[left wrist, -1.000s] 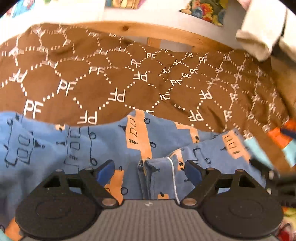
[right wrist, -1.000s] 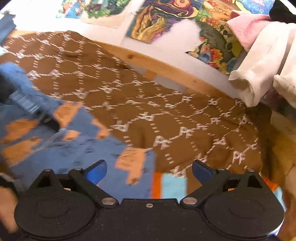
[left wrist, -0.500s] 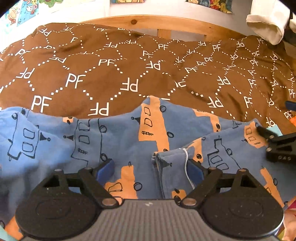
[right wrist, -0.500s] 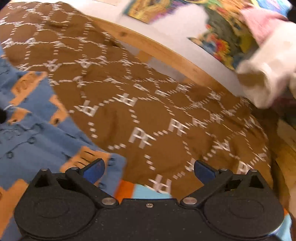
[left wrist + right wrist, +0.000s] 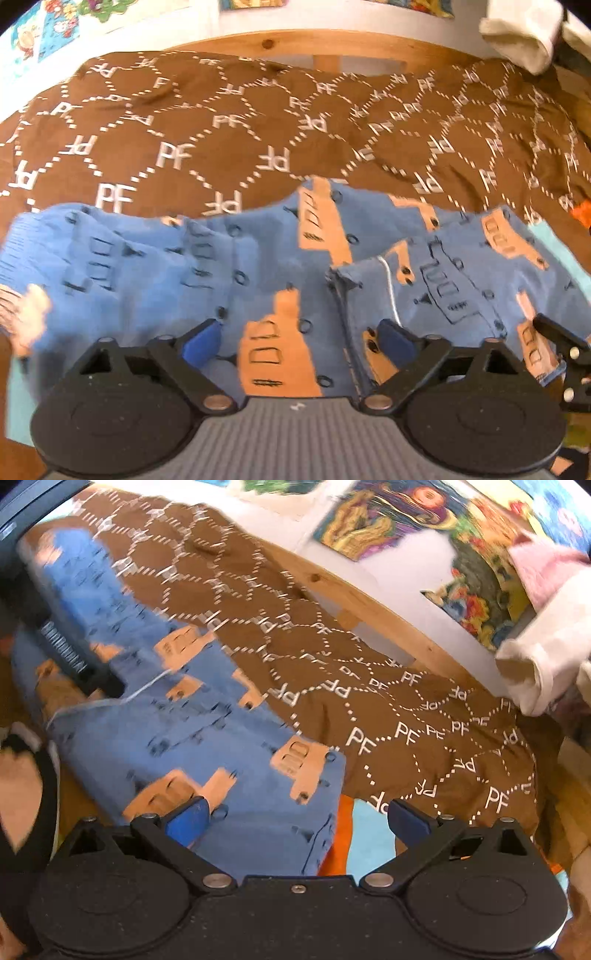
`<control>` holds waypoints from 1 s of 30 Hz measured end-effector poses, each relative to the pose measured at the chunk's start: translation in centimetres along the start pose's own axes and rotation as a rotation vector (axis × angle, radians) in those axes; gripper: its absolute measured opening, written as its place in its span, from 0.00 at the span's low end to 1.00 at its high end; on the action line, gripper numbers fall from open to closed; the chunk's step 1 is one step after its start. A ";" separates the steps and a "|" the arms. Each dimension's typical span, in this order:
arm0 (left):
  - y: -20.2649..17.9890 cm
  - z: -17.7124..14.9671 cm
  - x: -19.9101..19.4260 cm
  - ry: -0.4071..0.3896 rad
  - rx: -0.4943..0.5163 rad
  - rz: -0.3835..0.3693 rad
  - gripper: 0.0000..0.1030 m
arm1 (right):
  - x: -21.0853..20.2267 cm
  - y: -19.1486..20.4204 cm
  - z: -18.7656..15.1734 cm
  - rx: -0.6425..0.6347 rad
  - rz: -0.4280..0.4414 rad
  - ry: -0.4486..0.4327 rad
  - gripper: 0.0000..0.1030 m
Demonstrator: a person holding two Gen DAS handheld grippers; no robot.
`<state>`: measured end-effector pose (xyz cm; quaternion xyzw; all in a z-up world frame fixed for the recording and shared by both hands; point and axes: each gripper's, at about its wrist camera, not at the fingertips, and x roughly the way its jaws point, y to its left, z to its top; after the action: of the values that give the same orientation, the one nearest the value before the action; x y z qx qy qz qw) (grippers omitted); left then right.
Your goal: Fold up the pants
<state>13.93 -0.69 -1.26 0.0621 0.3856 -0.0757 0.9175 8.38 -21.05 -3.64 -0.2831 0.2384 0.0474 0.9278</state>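
Blue pants [image 5: 258,273] with orange patches and black drawings lie spread across the near part of a brown "PF" blanket [image 5: 258,122]. A white drawstring [image 5: 388,291] shows near a folded waist edge. My left gripper [image 5: 301,338] is open and empty, low over the middle of the pants. My right gripper [image 5: 299,818] is open and empty over the right end of the pants [image 5: 192,731]; it shows in the left wrist view at the right edge [image 5: 561,343]. The left gripper's body [image 5: 55,627] shows at the far left of the right wrist view.
A wooden bed rail [image 5: 332,48] runs behind the blanket. A cream cloth [image 5: 546,657] and a pink cloth [image 5: 546,568] hang at the back right. Orange and light blue fabric [image 5: 365,834] lies under the pants' right end. Colourful pictures [image 5: 388,513] hang on the wall.
Both grippers have drawn back toward the near side, so more of the pants shows. The right gripper has turned left toward the pants. Both stay open.
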 end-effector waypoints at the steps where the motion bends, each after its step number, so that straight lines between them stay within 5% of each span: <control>1: 0.6 0.4 -0.8 -0.006 -0.013 0.013 0.91 | 0.1 -0.5 0.4 0.026 0.007 -0.007 0.99; 9: 7.3 -0.9 -7.0 0.007 -0.109 0.028 0.99 | 2.0 -0.1 4.6 0.114 0.193 -0.070 0.99; 14: 11.2 -3.2 -8.4 -0.094 -0.223 0.068 0.93 | 4.5 2.4 7.5 0.091 0.317 -0.033 0.99; 18: 12.6 -2.7 -8.0 -0.172 -0.307 0.059 0.91 | 7.4 4.4 8.1 0.004 0.319 0.007 0.99; 21: 13.7 -2.0 -7.1 -0.210 -0.352 0.053 0.86 | 8.4 4.3 8.4 0.058 0.340 0.030 0.99; 25: 16.5 -2.1 -6.2 -0.223 -0.544 0.009 0.82 | 6.5 3.5 8.2 0.118 0.318 0.007 0.99; 30: 16.6 -2.1 -5.5 -0.229 -0.556 0.021 0.82 | 3.1 2.6 6.6 0.161 0.293 -0.012 0.99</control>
<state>11.83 16.43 2.14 -0.1967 0.2847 0.0356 0.9376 13.27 -15.42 -1.57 -0.1697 0.2748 0.1646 0.9320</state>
